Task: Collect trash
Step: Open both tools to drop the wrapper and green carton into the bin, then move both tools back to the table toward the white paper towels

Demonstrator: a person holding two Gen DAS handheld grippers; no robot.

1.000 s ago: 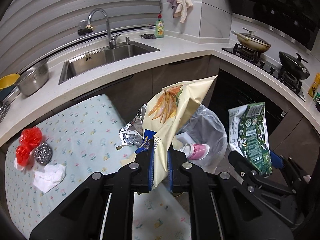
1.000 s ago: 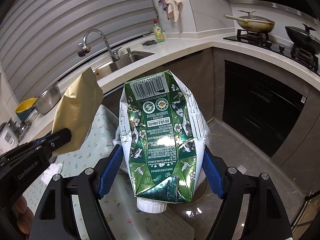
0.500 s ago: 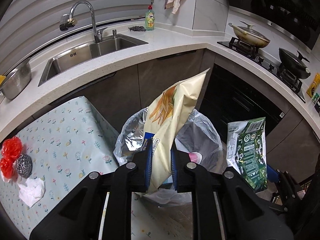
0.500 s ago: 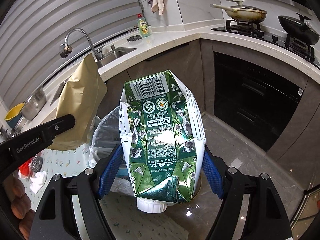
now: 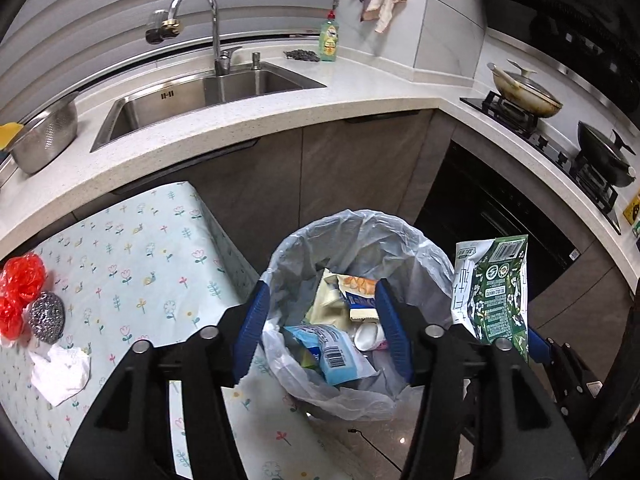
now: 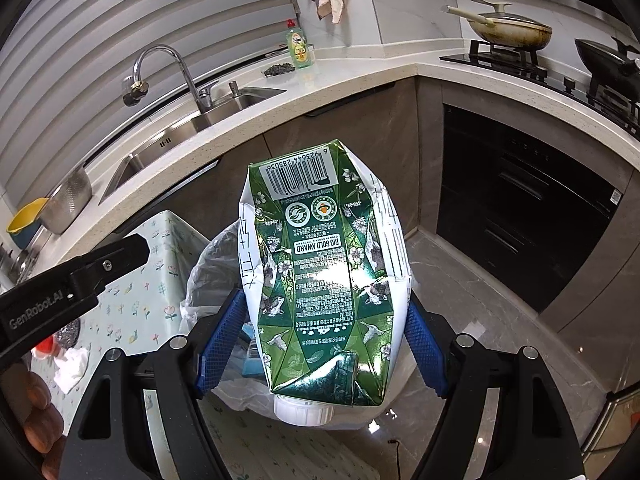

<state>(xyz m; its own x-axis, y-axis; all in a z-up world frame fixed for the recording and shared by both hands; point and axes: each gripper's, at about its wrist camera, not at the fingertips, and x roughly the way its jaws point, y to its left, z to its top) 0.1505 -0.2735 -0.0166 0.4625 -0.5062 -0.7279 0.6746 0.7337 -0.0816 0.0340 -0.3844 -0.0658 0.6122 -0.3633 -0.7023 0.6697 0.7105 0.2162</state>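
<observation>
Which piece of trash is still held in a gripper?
The crushed green carton, clamped in the right gripper; the other wrappers already lie in the bin bag.

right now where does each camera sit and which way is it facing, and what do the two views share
Left wrist: sits on the left gripper, looking down along its open, empty fingers into the lined trash bin; the right gripper's green carton shows at right.
Right wrist: sits on the right gripper, looking down along fingers clamped on the green carton; the left gripper's arm and a hand show at left.
Shared: bin, carton, floral tablecloth, sink, stove pans.
</observation>
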